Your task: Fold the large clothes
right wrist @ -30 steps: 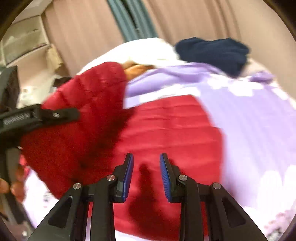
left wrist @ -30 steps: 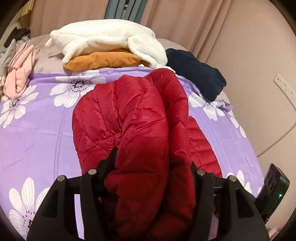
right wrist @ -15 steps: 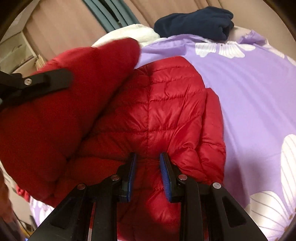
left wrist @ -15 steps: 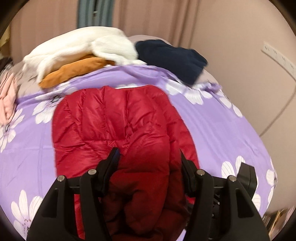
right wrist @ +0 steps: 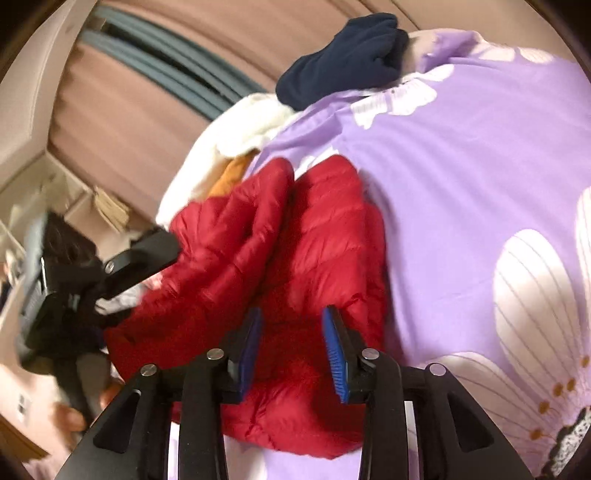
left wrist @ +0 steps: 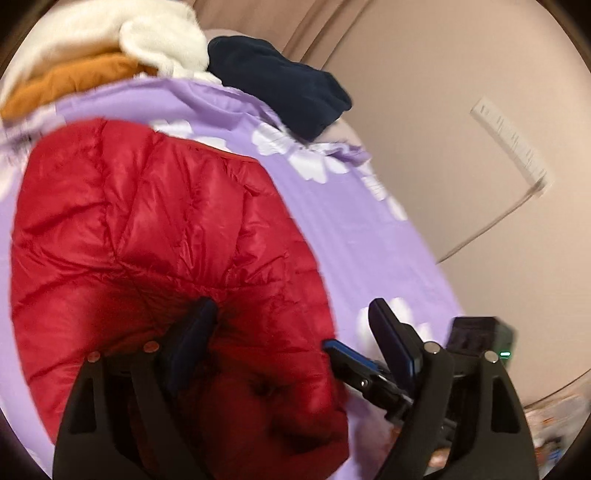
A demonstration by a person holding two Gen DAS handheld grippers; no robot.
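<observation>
The red puffer jacket lies on the bed, doubled over on itself near the bed's edge closest to me. My left tongs have just been opening: the jaws stand wide, one pad against the jacket's upper layer, the other clear over the purple flowered sheet, so nothing is gripped. My right tongs have just been opening slightly; their jaws stand partly apart with red fabric between them, and whether the blue pads press on it I cannot tell. Judged from the layout, the main fold is laid down; remaining work is to flatten the puffed top layer, square the edges, and possibly fold once more. Beyond the jacket, a white fleece lies on an orange garment, with a navy garment beside them. No brand, label or writing is legible in either view.
</observation>
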